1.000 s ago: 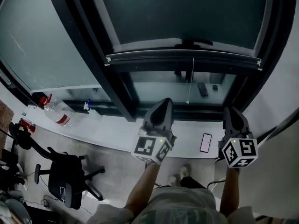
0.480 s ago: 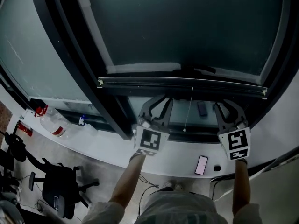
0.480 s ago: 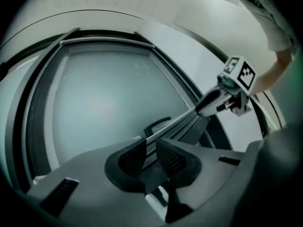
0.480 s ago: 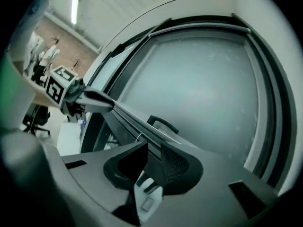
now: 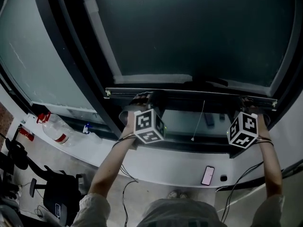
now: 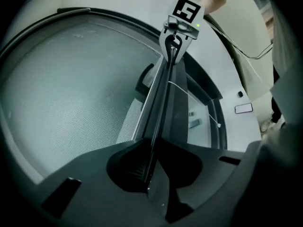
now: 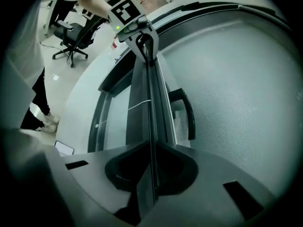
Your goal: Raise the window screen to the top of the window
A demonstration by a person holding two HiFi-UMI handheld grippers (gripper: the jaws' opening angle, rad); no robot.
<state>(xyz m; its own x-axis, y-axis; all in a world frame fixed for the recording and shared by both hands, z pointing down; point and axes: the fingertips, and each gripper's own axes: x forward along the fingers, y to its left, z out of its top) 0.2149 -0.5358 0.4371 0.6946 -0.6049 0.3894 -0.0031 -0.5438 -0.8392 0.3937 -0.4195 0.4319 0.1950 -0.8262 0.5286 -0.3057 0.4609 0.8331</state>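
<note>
Head view: the window screen's bottom rail [image 5: 189, 92] runs across the middle of the frame, with the dark mesh [image 5: 189, 32] filling everything above it to the upper edge. A strip of uncovered pane and a pull cord [image 5: 199, 122] show below it. The left gripper [image 5: 143, 98] is on the rail's left end and the right gripper [image 5: 249, 101] on its right end, both arms reaching upward. A phone [image 5: 207, 175] lies on the sill at lower centre. Left gripper view: the jaws at lower centre are closed onto the rail's thin edge, which runs to the other gripper at the top of the frame. Right gripper view: its jaws are likewise clamped on that edge at lower centre, with a window handle [image 7: 187, 112] just right of the rail. Assessment: both grips are made, but the rail stands low. The window's top is out of frame, so most of the lift appears outstanding.
</note>
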